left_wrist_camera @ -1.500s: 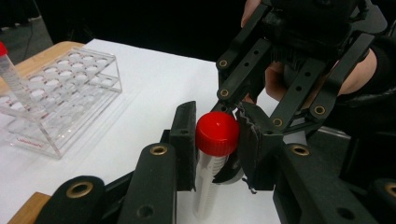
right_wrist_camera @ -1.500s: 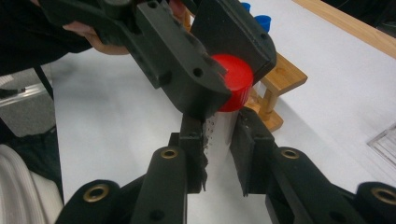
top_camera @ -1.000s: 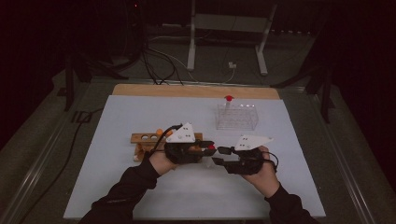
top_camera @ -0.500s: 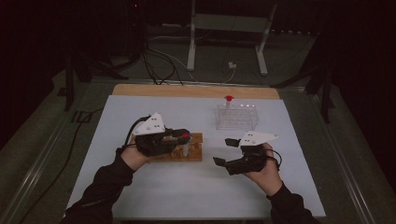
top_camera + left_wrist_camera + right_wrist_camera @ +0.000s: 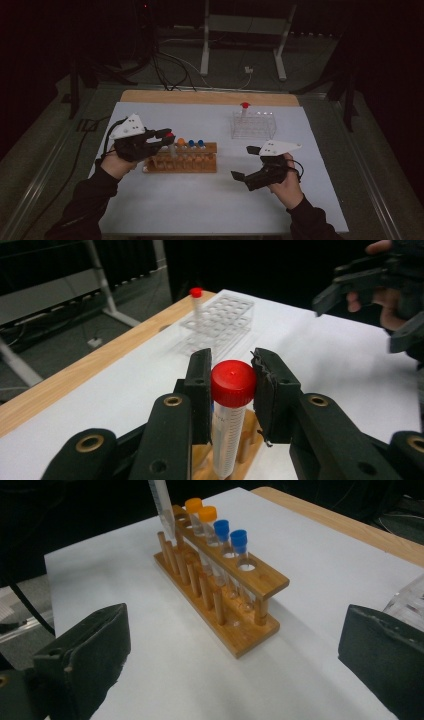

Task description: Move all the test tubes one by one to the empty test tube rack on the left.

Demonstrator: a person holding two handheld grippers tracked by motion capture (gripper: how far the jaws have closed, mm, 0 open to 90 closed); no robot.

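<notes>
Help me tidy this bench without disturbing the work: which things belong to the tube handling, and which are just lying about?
In use:
- red-capped tube, clamped in the left tongs
- wooden rack with orange- and blue-capped tubes
- clear rack holding another red-capped tube
- right tongs, open and empty

Lying about:
- white plug on the floor
- metal stand

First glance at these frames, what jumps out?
The red-capped tube clamped in the left gripper, hanging above the wooden rack at the mat's left. The rack holds orange- and blue-capped tubes. The right gripper waits wide open and empty, before the clear rack.
</notes>
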